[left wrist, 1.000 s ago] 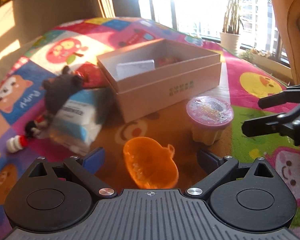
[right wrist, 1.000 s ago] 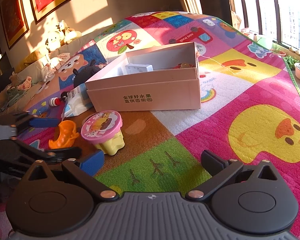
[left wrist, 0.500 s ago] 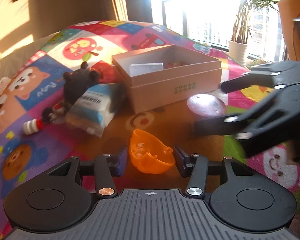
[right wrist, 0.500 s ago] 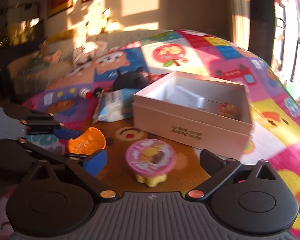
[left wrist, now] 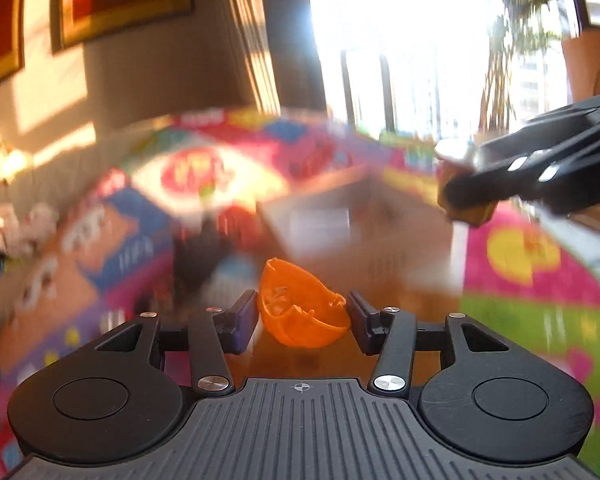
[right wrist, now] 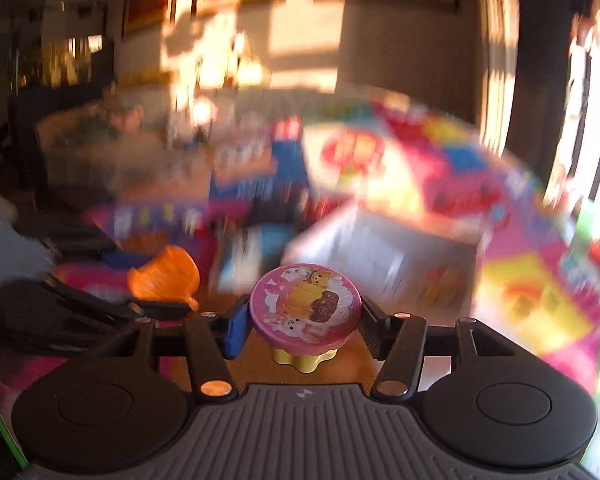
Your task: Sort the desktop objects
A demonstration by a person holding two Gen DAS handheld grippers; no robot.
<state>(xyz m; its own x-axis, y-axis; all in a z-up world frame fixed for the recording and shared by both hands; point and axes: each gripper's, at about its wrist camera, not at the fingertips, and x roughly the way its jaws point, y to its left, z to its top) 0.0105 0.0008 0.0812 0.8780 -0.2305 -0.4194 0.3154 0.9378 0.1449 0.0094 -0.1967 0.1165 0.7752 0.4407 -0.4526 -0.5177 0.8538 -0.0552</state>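
Matte black left gripper [left wrist: 302, 316] and right gripper [right wrist: 304, 322]: ribbed grey-black housing, round side discs, silver screws, blue finger pads [right wrist: 236, 330].

One orange shell [left wrist: 300, 312], one jelly cup [right wrist: 304, 310], one box [right wrist: 384, 256]

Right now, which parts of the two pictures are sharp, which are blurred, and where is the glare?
Left wrist view: the left gripper and the orange shell it grips are sharp; the play mat and the box are smeared; the window is blown out. Right wrist view: the right gripper and the pink-lidded cup are sharp; everything behind is smeared.
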